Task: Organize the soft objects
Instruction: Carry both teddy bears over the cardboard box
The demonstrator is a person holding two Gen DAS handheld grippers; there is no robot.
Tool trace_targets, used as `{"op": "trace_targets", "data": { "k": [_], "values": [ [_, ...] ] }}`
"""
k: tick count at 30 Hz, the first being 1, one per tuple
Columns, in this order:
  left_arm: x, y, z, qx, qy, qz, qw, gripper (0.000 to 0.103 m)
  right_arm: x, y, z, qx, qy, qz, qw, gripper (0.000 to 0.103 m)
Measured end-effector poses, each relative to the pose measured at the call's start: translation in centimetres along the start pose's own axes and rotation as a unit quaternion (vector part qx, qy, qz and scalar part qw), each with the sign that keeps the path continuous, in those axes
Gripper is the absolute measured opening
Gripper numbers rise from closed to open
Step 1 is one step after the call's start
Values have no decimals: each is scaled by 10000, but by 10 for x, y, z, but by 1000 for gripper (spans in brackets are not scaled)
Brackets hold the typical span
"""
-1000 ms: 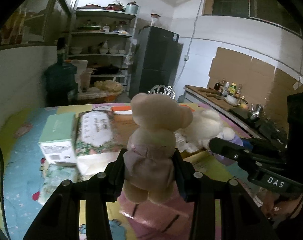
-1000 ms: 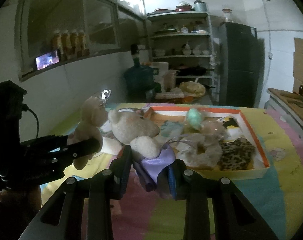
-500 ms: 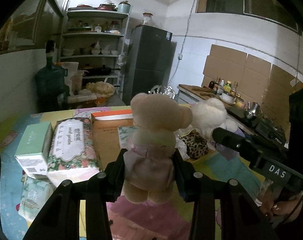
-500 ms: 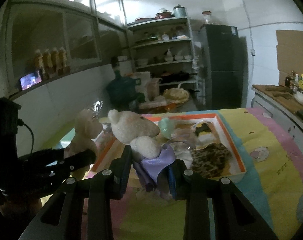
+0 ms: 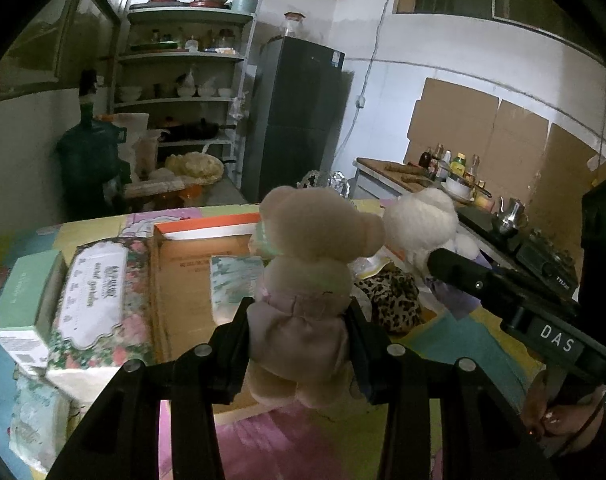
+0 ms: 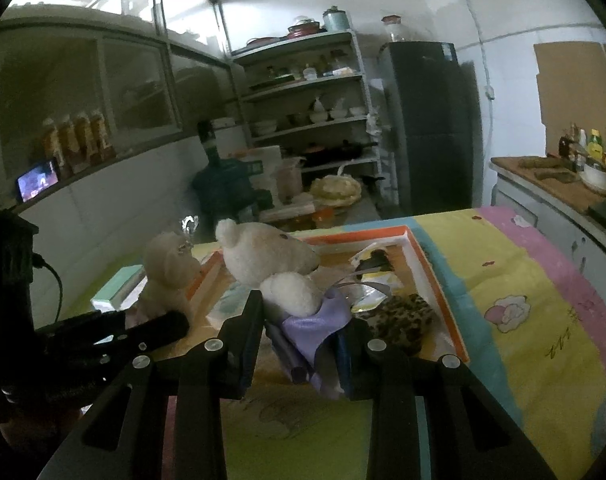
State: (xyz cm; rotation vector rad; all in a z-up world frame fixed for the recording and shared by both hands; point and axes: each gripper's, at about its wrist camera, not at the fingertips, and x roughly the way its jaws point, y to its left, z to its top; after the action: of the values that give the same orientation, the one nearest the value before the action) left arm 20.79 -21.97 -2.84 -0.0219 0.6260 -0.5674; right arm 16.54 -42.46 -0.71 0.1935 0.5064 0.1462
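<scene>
While the table (image 6: 515,280) under its pastel cloth carries an orange-rimmed box (image 6: 435,276) near its far edge, the left gripper (image 5: 299,320) clenches a beige teddy bear (image 5: 303,280) above the box's near rim, and the right gripper (image 6: 303,332) grasps a white plush (image 6: 271,256) by its purple cloth.

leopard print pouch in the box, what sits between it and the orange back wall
In the right wrist view, a crumpled silvery wrapper and a small black item lie between the leopard print pouch and the box's orange back wall.
</scene>
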Motion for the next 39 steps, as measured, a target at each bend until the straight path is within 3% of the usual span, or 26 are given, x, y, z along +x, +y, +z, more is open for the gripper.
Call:
{"op": "trace_targets", "data": {
  "k": [13,39],
  "values": [
    [37,-9,8,-22,176,-22,9998,44,25,-34,6,316,63,-32,9995,33],
    [85,-3,5,-212,668,68,9975,44,71,-51,2,632,551,-114,9964,33]
  ]
}}
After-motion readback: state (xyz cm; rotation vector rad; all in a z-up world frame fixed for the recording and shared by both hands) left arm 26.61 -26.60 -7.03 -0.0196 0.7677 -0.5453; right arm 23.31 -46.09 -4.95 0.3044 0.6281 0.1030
